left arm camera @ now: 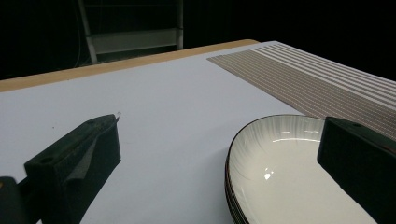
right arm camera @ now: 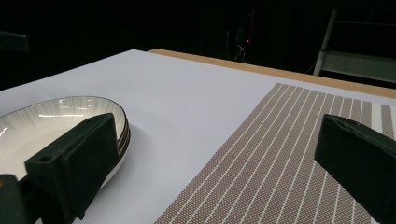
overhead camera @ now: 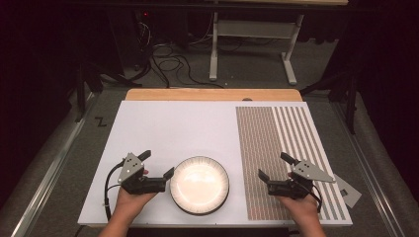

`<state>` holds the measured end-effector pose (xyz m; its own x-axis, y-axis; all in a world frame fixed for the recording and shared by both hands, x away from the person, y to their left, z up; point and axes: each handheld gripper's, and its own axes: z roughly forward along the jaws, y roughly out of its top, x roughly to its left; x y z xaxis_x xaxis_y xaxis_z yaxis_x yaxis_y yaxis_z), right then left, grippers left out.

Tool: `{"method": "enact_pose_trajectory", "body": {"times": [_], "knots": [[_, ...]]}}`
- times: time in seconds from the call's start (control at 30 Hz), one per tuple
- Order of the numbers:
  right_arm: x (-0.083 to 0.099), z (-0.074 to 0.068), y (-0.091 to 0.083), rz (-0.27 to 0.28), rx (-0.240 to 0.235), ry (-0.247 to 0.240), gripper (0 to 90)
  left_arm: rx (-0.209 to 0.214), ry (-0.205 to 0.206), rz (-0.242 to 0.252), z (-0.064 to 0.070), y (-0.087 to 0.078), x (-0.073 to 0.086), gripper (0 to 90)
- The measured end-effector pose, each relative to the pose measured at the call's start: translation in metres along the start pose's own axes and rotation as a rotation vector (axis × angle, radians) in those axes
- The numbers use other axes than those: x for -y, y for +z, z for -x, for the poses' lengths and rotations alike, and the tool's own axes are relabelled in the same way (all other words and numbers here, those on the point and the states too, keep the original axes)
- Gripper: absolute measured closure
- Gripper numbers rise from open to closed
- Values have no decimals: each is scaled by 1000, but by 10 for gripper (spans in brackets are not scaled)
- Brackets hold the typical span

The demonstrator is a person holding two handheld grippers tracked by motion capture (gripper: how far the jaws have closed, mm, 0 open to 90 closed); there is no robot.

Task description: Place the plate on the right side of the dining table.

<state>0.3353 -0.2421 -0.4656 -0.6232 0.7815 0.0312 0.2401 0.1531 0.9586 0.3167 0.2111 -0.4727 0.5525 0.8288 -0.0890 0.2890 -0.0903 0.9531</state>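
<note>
A round white plate with a dark ribbed rim sits upright near the table's front edge, just left of a brown striped placemat lying flat on the right.

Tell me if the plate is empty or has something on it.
Empty. The plate sits upright on the table, and its pale inside shows bare, with just glare, in the high and both gripper views.

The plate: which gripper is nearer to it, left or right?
Left. The left gripper has one jaw beside the rim of the plate; the right gripper hovers farther off, over the striped mat.
</note>
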Motion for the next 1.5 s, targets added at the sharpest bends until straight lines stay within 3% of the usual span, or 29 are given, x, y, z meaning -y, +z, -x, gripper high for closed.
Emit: {"method": "enact_pose_trajectory", "body": {"times": [0.2, 1.23, 1.5], "knots": [[0, 3, -2, 10, 10, 3, 2, -6, 15, -10, 0, 0, -1, 2], [1, 8, -4, 8, 30, 24, 2, -12, 4, -20, -8, -2, -1, 3], [-2, 5, -3, -1, 16, 2, 36, -8, 1, -54, -13, -6, 2, 4]]}}
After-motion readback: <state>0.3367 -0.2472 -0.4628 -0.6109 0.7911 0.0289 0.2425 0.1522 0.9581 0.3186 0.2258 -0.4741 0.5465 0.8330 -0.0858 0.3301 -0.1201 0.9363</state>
